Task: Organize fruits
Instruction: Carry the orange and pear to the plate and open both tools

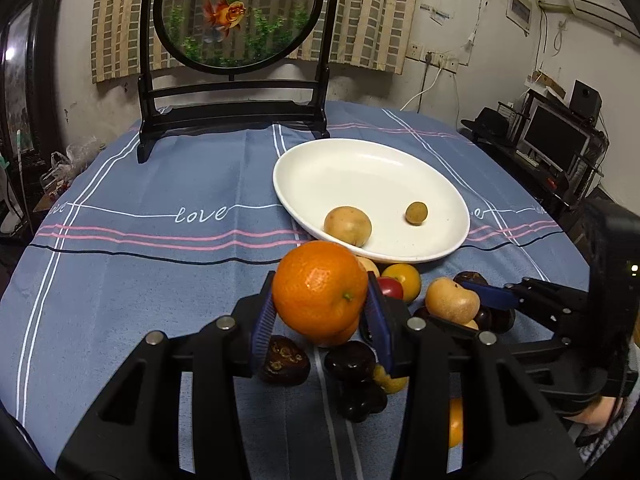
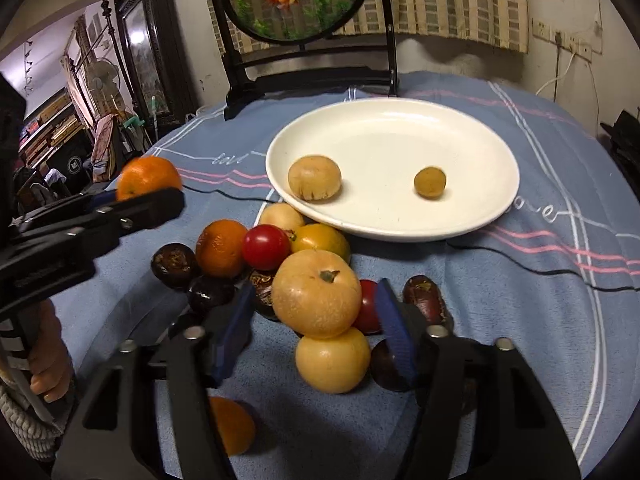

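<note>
Counter (image 1: 120,264) covered by a blue-grey woven cloth with white, pink and black stripes and "love" in white script. At its far edge, a black lacquered stand carrying a round goldfish screen (image 1: 238,16), translucent, with orange and white fish over green weed. Next in size, a white oval plate (image 2: 472,128), glossy and shallow, holding two items well apart: a tan, rough-skinned round fruit (image 2: 315,178) on the left side and a small brown longan-like ball (image 2: 429,182) on the right. Just beside the plate's near rim, a fruit pile (image 2: 280,264) on the cloth: pale yellow-orange smooth fruits, red cherry tomatoes, a small mandarin and dark, glossy water chestnuts, all touching or close. Left hand-held gripper (image 1: 320,312): blue ribbed pads clamped on a mandarin (image 1: 320,288), dimpled orange peel, green stem scar, held above the pile and clear of the cloth. Right hand-held gripper (image 2: 316,336): jaws apart, straddling a pale orange fruit with green calyx (image 2: 318,294) at the top of the pile; a gap shows at the left pad, contact at the right pad cannot be judged. A hand and knitted sleeve show at the left edge of the right wrist view.
</note>
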Action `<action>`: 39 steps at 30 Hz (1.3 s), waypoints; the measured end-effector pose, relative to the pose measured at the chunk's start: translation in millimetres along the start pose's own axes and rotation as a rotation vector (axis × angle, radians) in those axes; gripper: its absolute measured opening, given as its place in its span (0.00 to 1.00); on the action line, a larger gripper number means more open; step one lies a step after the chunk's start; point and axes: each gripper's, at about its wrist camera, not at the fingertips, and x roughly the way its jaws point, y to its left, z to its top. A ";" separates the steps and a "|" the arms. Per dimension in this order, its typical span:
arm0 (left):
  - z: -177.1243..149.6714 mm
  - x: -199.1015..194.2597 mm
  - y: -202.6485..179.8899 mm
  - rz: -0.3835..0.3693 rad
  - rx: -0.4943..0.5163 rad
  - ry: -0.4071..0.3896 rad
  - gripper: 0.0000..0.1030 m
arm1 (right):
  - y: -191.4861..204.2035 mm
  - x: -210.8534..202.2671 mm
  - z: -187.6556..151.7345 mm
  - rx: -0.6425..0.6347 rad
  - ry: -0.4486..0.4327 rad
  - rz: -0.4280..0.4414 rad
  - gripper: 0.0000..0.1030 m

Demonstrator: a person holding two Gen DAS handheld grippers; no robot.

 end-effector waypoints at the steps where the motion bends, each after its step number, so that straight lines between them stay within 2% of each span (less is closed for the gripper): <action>1: -0.1 -0.4 -0.3 -0.002 0.000 -0.002 0.42 | -1.0 -0.8 0.1 0.001 -0.007 -0.007 0.53; 4: -0.5 1.3 0.1 -0.001 0.000 0.001 0.42 | -5.0 -3.1 0.5 0.017 -0.016 0.013 0.42; 11: -3.5 14.8 1.7 0.023 0.004 0.040 0.42 | -5.0 -9.5 -2.2 0.021 -0.032 0.018 0.42; 16: 1.0 15.7 -0.9 0.036 0.009 0.037 0.42 | -12.9 -41.2 1.1 0.055 -0.127 0.022 0.42; 18: 13.6 16.1 -5.3 0.049 0.026 0.031 0.42 | -20.9 -61.3 13.9 0.066 -0.185 0.003 0.42; 21: 51.6 19.5 -16.6 0.068 0.050 0.005 0.42 | -38.8 -85.9 49.5 0.091 -0.263 -0.042 0.42; 25: 92.3 40.7 -26.7 0.074 0.042 -0.021 0.42 | -61.7 -85.1 95.7 0.120 -0.320 -0.102 0.42; 28: 110.0 73.6 -25.7 0.082 0.014 0.002 0.42 | -75.8 -55.9 112.5 0.135 -0.299 -0.141 0.42; 32: 112.6 116.0 -17.5 0.084 -0.015 0.082 0.42 | -98.1 7.4 112.1 0.182 -0.177 -0.120 0.42; 39: 100.2 155.0 -9.6 0.044 -0.019 0.194 0.42 | -108.0 50.4 108.6 0.162 -0.058 -0.142 0.42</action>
